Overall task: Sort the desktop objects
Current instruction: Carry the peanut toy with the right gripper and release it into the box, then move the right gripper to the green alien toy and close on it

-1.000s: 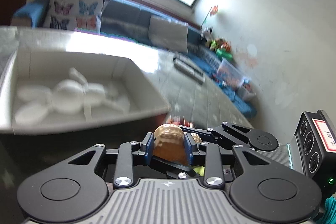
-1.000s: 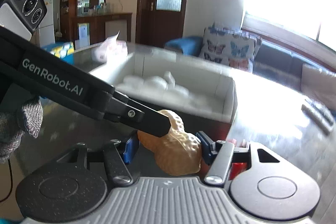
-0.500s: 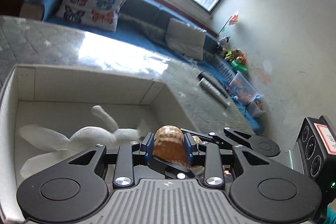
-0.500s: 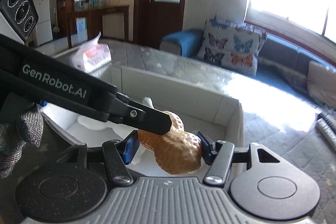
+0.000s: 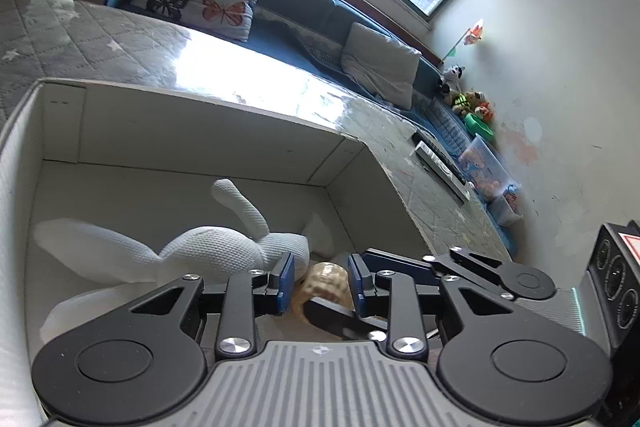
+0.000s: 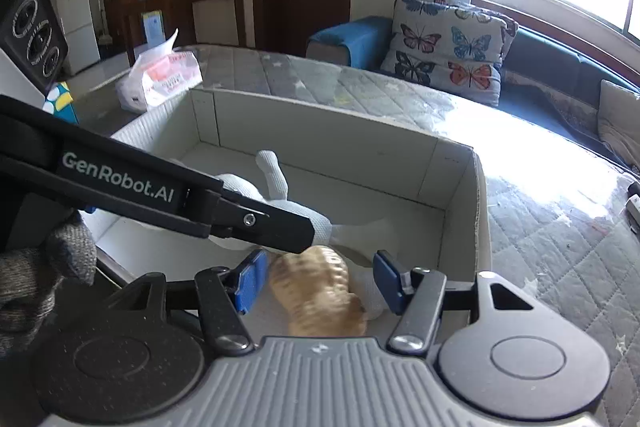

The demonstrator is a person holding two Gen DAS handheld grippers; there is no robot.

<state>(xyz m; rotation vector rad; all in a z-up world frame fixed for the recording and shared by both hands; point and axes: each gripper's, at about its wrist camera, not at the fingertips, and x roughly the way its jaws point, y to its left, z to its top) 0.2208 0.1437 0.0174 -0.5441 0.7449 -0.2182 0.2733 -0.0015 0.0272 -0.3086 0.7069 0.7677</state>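
**Q:** Where is the peanut toy [image 6: 320,291]?

**A:** Inside the white box [image 6: 320,131], toward its near end, just beside the plush rabbit [image 5: 208,251]. Its long axis runs far to near, with the near end leaning right. It is blurred, so I cannot tell if it rests on the box floor.

**Q:** And the tools?

**A:** My right tool [image 6: 320,281] has its pads apart with a gap on each side, gripping nothing. My left tool [image 5: 321,283] is closing with the peanut between its pads. Contact is unclear. Only the right view shows those gaps and my gloved left hand [image 6: 36,279].
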